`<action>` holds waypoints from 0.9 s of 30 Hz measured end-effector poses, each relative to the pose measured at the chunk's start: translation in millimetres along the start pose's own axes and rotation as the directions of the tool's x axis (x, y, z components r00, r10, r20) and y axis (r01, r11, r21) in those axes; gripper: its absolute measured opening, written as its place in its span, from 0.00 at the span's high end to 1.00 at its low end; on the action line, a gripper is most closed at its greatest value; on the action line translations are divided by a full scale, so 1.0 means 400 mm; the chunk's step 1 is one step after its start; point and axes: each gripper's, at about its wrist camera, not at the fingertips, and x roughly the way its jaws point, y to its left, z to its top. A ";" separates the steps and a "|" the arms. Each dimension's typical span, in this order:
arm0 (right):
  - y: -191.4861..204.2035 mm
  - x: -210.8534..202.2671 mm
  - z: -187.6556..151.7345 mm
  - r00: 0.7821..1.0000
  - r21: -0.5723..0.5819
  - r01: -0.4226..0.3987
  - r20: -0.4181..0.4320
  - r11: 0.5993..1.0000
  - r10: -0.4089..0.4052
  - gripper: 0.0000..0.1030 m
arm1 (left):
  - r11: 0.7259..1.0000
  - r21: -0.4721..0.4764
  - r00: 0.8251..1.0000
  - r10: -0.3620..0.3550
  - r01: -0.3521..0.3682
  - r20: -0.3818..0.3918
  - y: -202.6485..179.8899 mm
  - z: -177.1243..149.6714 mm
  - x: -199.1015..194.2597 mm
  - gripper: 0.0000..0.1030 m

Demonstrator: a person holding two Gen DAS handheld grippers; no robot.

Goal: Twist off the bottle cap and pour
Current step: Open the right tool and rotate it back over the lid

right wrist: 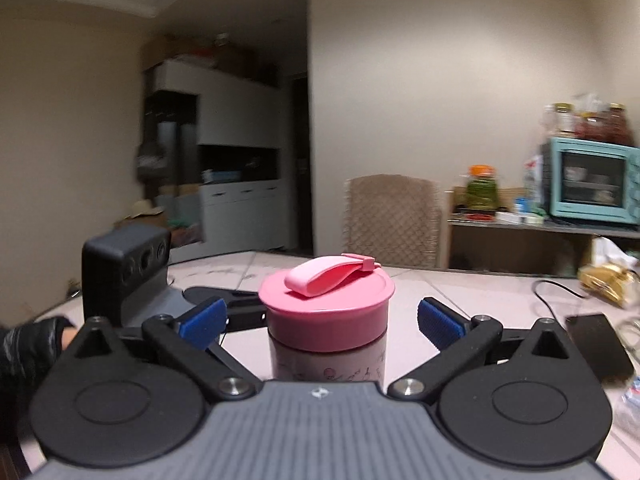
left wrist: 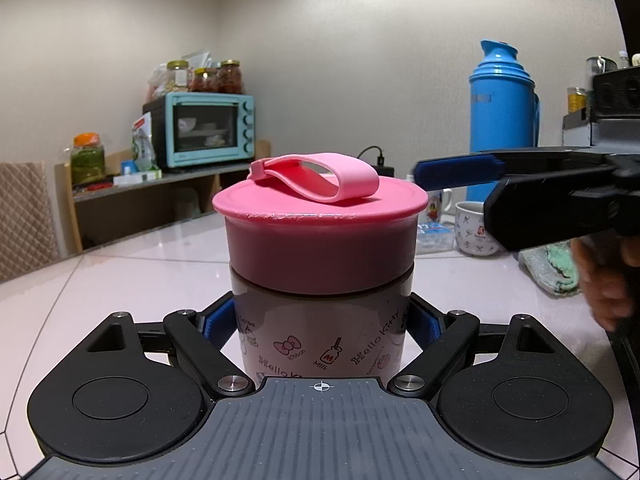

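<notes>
A Hello Kitty bottle (left wrist: pixel 320 336) with a pink screw cap (left wrist: pixel 320 236) and a pink loop strap (left wrist: pixel 320 176) stands upright on the pale table. My left gripper (left wrist: pixel 322 324) is shut on the bottle's body below the cap, its blue pads pressing both sides. My right gripper (right wrist: pixel 322 322) is open, with its blue pads (right wrist: pixel 438 322) either side of the cap (right wrist: pixel 326 312) and apart from it. The right gripper also shows in the left wrist view (left wrist: pixel 460 168), coming in from the right at cap height. The cap sits on the bottle.
A blue thermos (left wrist: pixel 502 116), a white mug (left wrist: pixel 476 228) and a green cloth (left wrist: pixel 554 266) stand at the back right of the table (left wrist: pixel 120 280). A teal toaster oven (left wrist: pixel 208 128) and jars sit on a shelf behind. A black phone (right wrist: pixel 600 344) and cable lie to the right.
</notes>
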 end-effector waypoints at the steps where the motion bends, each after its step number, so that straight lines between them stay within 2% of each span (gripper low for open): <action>1: 0.012 0.000 -0.003 1.000 0.010 0.021 0.005 1.000 -0.021 0.00 | 1.000 0.000 1.000 0.000 0.000 0.000 0.000 0.000 0.000 0.13; 7: 0.071 0.027 -0.026 0.990 0.056 0.138 0.007 0.989 -0.138 0.00 | 1.000 0.000 1.000 0.000 0.000 0.000 0.001 0.000 -0.001 0.13; 18: 0.106 0.096 -0.034 0.960 0.050 0.279 -0.012 0.959 -0.279 0.00 | 1.000 0.000 1.000 -0.001 0.001 -0.001 0.002 -0.001 -0.003 0.13; 27: 0.102 0.137 -0.036 0.948 0.064 0.318 -0.042 0.946 -0.316 0.00 | 1.000 -0.001 1.000 -0.002 0.002 0.000 0.002 -0.002 -0.003 0.13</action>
